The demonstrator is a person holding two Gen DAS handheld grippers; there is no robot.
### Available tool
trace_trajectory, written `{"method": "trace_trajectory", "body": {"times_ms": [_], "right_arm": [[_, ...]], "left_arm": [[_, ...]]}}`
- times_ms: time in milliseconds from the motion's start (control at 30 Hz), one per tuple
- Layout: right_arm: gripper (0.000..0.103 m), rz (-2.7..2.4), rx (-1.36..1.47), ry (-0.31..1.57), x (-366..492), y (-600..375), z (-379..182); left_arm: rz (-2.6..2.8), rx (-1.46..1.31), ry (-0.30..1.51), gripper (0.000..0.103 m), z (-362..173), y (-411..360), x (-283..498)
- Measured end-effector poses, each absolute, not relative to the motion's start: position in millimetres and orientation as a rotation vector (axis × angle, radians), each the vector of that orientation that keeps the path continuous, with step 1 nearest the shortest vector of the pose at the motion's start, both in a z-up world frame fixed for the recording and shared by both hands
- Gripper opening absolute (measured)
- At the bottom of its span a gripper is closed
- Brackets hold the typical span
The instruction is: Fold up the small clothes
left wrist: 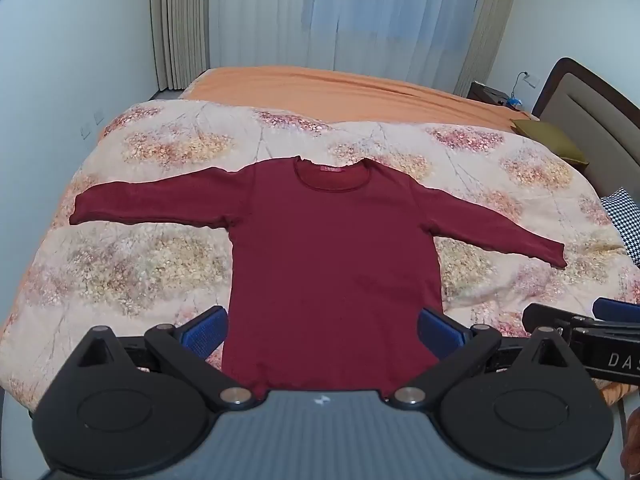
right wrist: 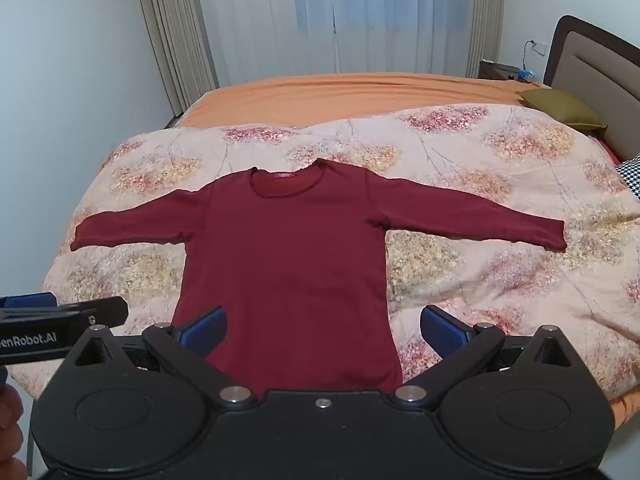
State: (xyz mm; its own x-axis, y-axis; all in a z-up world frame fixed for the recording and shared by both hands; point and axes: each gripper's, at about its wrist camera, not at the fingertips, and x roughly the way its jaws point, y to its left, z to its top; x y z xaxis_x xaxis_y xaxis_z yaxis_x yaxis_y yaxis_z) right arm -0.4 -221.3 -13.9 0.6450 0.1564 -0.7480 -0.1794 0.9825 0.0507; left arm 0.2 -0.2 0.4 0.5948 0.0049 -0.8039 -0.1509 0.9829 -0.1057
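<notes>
Across the floral quilt [left wrist: 132, 264] a dark red long-sleeved top [left wrist: 332, 248] lies face up and flat, neckline toward twelve o'clock and hem toward six, both sleeves stretched out to nine and three o'clock. At the neck a small pink label [left wrist: 331, 169] shows inside the collar. Beyond the quilt, toward twelve, an orange sheet [left wrist: 340, 88] covers the far part of the bed, with pale curtains [left wrist: 360, 12] behind it.

From the left wrist view, the left gripper [left wrist: 322, 330] hangs over the hem end of the top with its jaws spread as wide as they go. Its blue pads [left wrist: 206, 330] stand at about eight and four o'clock of the picture, one near each side edge of the garment's lower body, and nothing is pinched between them; whether they touch the cloth cannot be told. At three o'clock the side of the other tool enters the picture.

From the right wrist view, the right gripper [right wrist: 323, 330] is likewise fully spread and empty. Its left pad sits over the red cloth, its right pad over bare quilt beside the hem, so the garment lies toward ten o'clock of this tool. An olive cushion [right wrist: 560, 108] and a padded headboard [right wrist: 600, 68] sit at two o'clock, and a houndstooth fabric [right wrist: 632, 178] peeks in at three.
</notes>
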Motion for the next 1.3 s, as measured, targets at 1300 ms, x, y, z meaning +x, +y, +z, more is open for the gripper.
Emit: {"method": "trace_trajectory", "body": {"times_ms": [1300], "right_arm": [[0.103,0.166,-0.008,0.845,16,-227,-5]], "left_arm": [[0.096,-0.164,0.909,0.103,-2,3,6]]}}
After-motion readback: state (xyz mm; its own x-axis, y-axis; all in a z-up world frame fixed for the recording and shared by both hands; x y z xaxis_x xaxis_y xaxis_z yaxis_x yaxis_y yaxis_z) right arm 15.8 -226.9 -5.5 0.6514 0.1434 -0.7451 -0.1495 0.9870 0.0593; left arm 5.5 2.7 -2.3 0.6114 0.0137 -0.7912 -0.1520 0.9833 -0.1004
